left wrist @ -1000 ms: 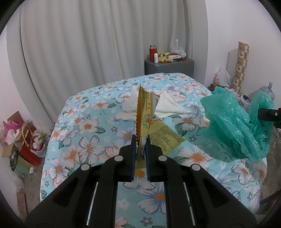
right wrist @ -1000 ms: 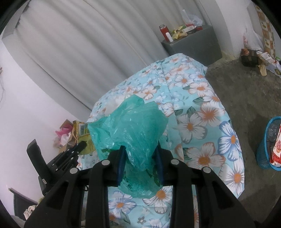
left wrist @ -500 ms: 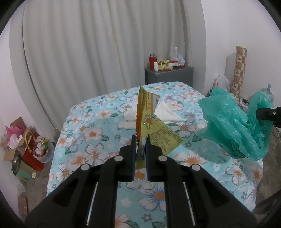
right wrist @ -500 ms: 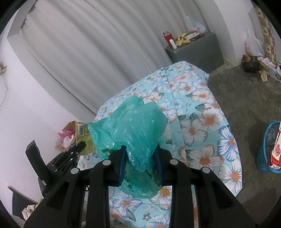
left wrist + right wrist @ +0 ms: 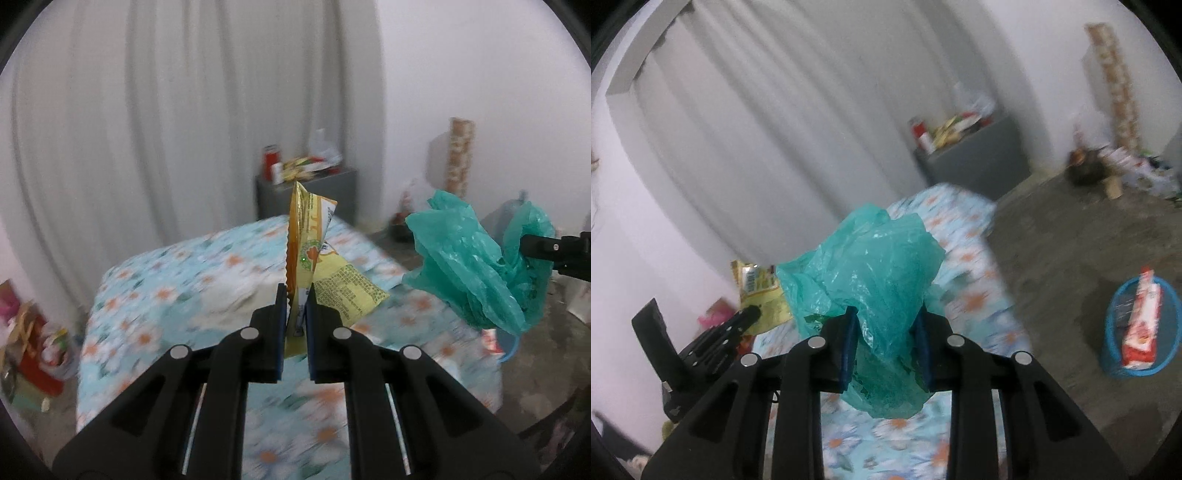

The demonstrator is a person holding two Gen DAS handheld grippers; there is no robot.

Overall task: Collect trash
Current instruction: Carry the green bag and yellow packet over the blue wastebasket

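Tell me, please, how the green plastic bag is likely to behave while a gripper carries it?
Probably floppy: the green plastic bag crumples and sags around the right gripper. Likely very light, since thin translucent film billows upward. Possibly slippery, being glossy.

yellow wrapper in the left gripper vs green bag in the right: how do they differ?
The yellow wrapper is stiff, printed foil standing upright from the left gripper; the green plastic bag is plain, translucent film, crumpled and sagging around the right gripper. The wrapper is flat and thin, so its fingers sit nearly together; the bulkier bag keeps the other fingers wider apart. Both are gripped and held above the floral cloth.
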